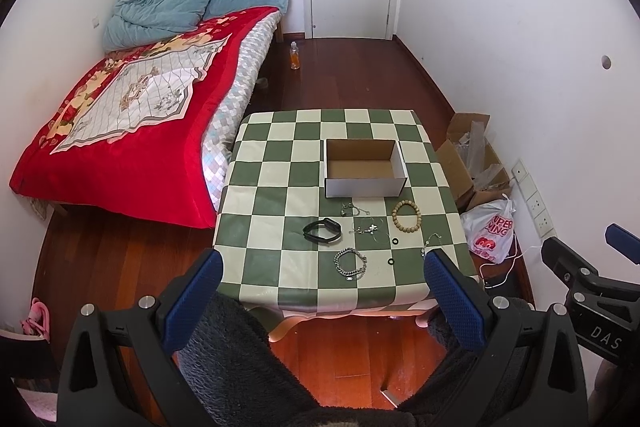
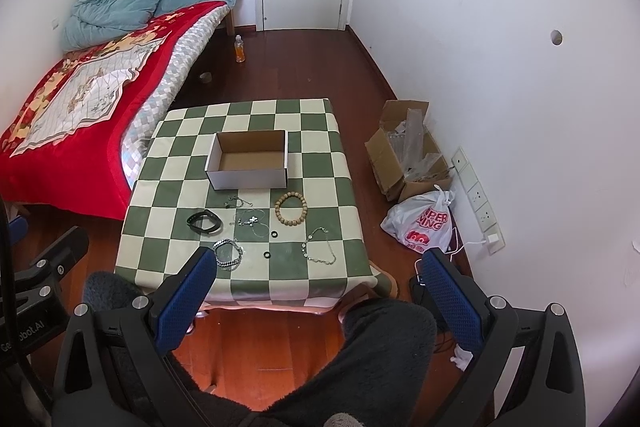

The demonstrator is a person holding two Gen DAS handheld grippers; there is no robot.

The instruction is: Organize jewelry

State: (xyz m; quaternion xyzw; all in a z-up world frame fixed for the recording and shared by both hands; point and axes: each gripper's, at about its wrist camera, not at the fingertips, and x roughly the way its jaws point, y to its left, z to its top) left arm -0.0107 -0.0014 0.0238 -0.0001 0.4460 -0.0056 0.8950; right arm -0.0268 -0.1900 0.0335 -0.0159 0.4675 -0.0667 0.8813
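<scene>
An empty white cardboard box [image 1: 364, 167] [image 2: 249, 159] stands on the green-and-cream checked table [image 1: 280, 163] [image 2: 320, 187]. In front of it lie a wooden bead bracelet [image 1: 406, 213] [image 2: 291, 209], a black band [image 1: 322, 229] [image 2: 204, 220], a silver chain bracelet [image 1: 351, 263] [image 2: 228, 254], thin necklaces [image 1: 366, 227] [image 2: 250, 219], two small black rings [image 1: 396, 241] [image 2: 274, 235] and a disc necklace [image 2: 318, 246]. My left gripper [image 1: 322, 267] and right gripper [image 2: 318, 267] are both open, empty, held above the table's near edge.
A bed with a red quilt [image 1: 120, 115] lies left of the table. An open carton [image 2: 408, 151] and a plastic bag [image 2: 420, 223] sit on the floor at the right wall. A bottle [image 1: 295, 55] stands near the door. Dark fleece-clad legs [image 2: 360, 355] fill the foreground.
</scene>
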